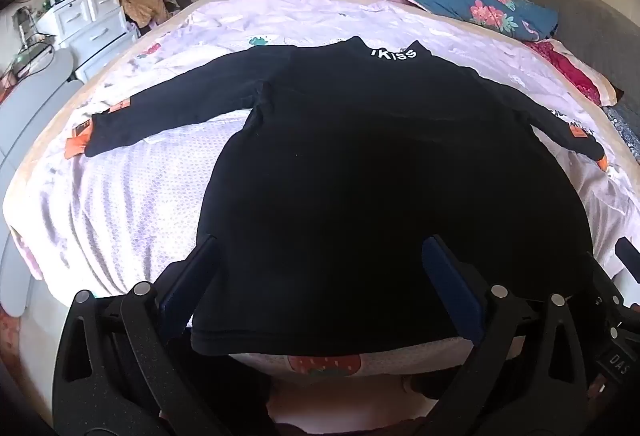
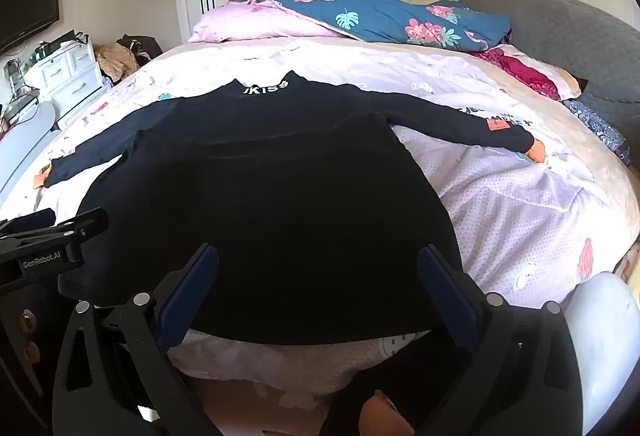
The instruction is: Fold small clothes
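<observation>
I hover my left gripper (image 1: 320, 276) and right gripper (image 2: 318, 284), both spread wide and empty, over the near hem of a black top (image 1: 360, 164) lying flat on the bed (image 1: 120, 216), risking pinching the sheet underneath.

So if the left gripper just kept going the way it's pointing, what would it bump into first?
Most likely the black top spread flat on the bed. The left gripper is open and angled down over the top's lower part, near the hem; nothing shows between them, though the gap is hard to judge.
</observation>
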